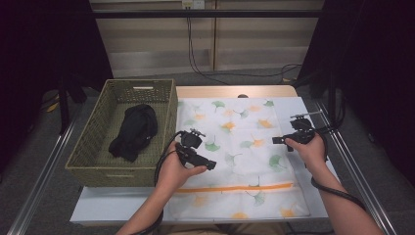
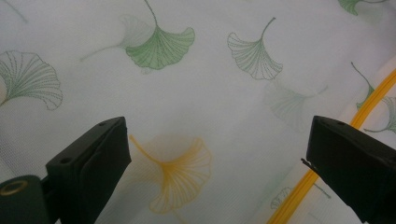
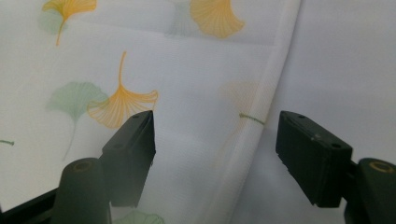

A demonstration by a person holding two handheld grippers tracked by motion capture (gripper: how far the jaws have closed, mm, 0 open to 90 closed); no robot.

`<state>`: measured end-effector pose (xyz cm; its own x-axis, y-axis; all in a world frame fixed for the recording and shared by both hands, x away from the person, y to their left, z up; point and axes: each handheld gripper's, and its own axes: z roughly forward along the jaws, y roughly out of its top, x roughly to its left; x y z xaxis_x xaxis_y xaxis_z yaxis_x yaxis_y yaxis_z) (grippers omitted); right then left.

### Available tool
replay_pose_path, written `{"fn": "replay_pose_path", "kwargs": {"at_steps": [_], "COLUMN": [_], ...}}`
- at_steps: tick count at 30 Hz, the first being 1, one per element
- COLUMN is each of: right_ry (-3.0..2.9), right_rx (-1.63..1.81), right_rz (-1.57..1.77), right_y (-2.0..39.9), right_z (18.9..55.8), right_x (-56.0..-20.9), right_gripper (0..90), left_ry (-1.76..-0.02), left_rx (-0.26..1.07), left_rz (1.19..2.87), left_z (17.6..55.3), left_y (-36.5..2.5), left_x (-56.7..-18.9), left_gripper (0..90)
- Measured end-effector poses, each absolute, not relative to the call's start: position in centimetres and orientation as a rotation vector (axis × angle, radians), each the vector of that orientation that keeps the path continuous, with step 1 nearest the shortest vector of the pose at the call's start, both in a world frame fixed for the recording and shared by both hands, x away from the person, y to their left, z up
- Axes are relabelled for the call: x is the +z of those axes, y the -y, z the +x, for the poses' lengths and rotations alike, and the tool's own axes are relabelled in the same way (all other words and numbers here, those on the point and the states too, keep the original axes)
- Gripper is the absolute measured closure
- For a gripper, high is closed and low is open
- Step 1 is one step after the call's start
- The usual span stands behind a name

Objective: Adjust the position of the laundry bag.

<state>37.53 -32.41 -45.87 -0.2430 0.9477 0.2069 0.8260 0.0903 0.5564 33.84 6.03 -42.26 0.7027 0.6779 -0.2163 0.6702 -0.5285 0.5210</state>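
A ginkgo-print cloth (image 1: 240,156) lies flat on the tabletop (image 1: 98,208); both hand-held grippers, left (image 1: 211,165) and right (image 1: 275,140), hover wide open, and the right should straddle the hem at 3 o'clock squarely.

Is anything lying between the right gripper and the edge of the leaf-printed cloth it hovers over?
Nothing visible does. The right gripper hangs open directly over the hemmed edge of the white cloth with green and orange leaf prints, and the cloth between its fingers is bare. The black garment lies apart in the woven green basket.
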Motion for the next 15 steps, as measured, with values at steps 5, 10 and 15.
{"fn": "replay_pose_path", "kwargs": {"at_steps": [5, 10, 15], "right_ry": [-2.143, -2.125, -2.117], "right_rx": [0.883, 0.880, 0.868], "right_rz": [1.797, 1.823, 1.844], "right_y": [32.10, 32.30, 32.62], "right_z": [37.89, 38.28, 38.47], "right_x": [-46.10, -46.57, -46.85], "right_gripper": [28.4, 29.8, 33.6], "left_ry": [-1.025, -1.024, -1.033], "left_rx": [0.018, 0.022, 0.034], "left_rz": [2.324, 2.318, 2.313], "left_z": [33.84, 33.85, 33.91], "left_y": [-6.11, -6.28, -6.49], "left_x": [-42.24, -42.14, -42.05], "left_gripper": [5.8, 5.9, 6.2]}}
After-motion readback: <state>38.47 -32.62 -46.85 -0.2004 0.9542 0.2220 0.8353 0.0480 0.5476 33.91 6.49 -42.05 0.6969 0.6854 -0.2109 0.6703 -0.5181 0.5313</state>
